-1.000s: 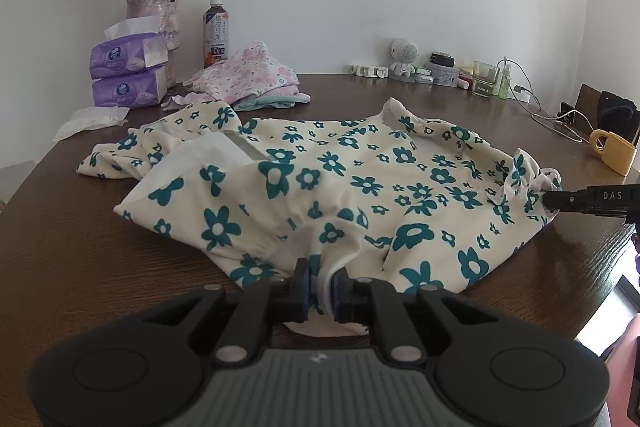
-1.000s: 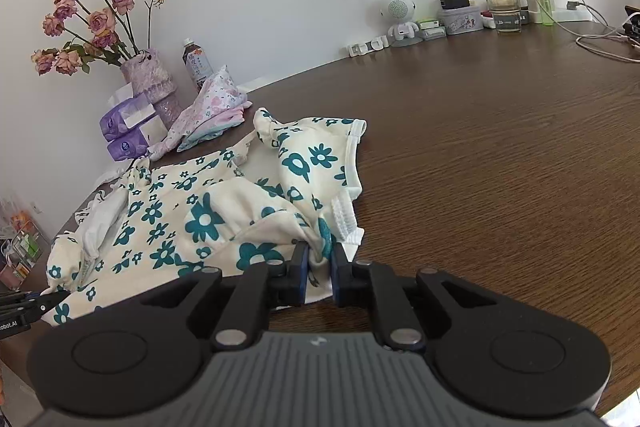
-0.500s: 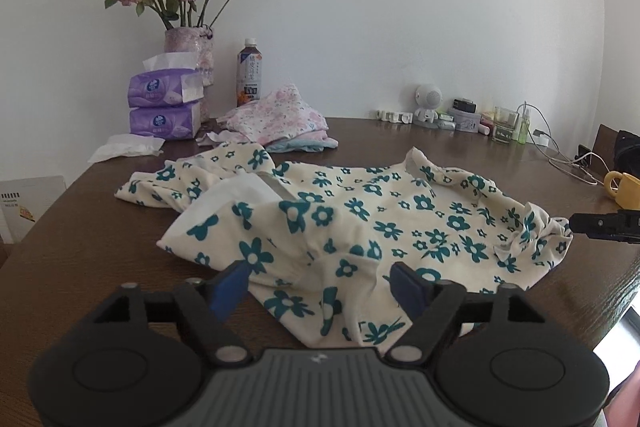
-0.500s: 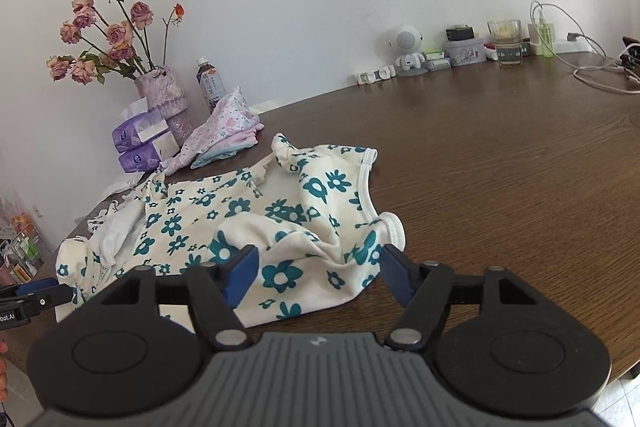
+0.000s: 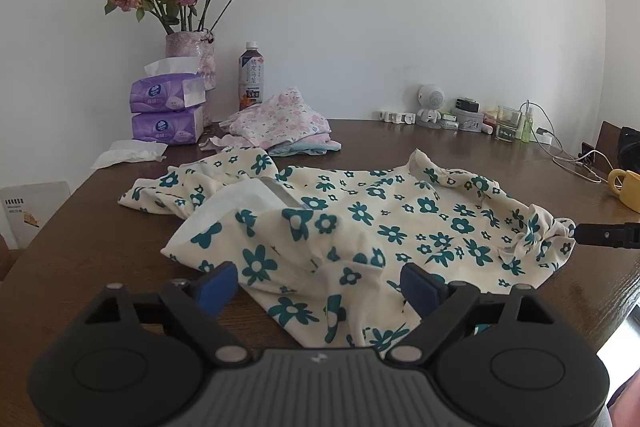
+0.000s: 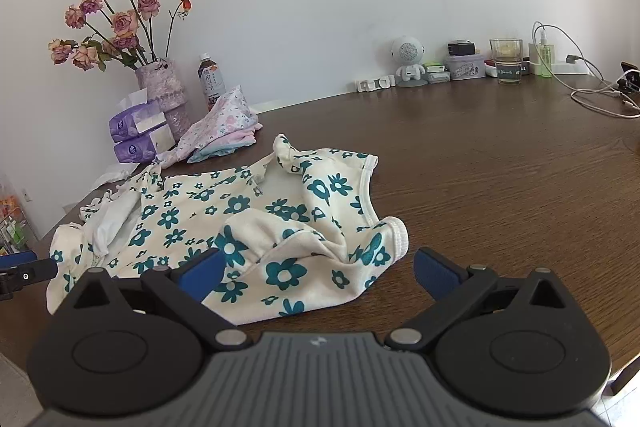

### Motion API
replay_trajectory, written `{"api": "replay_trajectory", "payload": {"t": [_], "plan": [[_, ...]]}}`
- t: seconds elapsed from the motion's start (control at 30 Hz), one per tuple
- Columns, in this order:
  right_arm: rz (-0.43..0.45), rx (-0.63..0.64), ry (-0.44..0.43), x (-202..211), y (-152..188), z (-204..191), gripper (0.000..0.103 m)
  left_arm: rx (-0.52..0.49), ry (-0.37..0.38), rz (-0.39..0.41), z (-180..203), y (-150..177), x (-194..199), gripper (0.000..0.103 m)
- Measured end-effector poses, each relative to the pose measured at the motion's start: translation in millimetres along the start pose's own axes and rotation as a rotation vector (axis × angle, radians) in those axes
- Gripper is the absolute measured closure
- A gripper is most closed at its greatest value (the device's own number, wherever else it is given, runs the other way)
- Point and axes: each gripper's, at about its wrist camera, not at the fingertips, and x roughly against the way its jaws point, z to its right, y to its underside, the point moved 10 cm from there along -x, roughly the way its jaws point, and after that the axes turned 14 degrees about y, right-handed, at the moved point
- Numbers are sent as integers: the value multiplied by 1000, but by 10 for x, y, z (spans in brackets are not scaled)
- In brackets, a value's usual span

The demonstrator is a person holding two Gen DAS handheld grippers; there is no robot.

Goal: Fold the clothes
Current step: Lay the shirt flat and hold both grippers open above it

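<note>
A cream garment with teal flowers point(image 5: 360, 223) lies rumpled on the brown table point(image 5: 100, 239); it also shows in the right wrist view point(image 6: 248, 223). My left gripper point(image 5: 320, 285) is open and empty, its blue pads either side of the garment's near edge, a little above it. My right gripper point(image 6: 320, 271) is open and empty over the garment's right near corner. The tip of the right gripper point(image 5: 604, 235) shows at the garment's right end in the left wrist view. The left gripper's tip point(image 6: 24, 269) shows at the left edge of the right wrist view.
At the back left stand a vase of roses point(image 5: 192, 67), purple tissue packs point(image 5: 168, 113), a bottle point(image 5: 252, 75) and a pile of pink folded clothes point(image 5: 280, 121). Small items and cables point(image 5: 472, 115) line the back wall. A yellow mug point(image 5: 626, 189) sits at the right.
Both grippers were shut on the garment's edge one second ago. They have opened, let the fabric drop on the table, and pulled back and up a little.
</note>
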Motion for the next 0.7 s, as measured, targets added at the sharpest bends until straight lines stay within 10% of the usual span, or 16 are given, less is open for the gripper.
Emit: {"api": "replay_trajectory", "payload": {"t": [0.7], "plan": [[-32,20,-22,-37,121,-125,0,146,66,-10,-77,87,-32,2]]}}
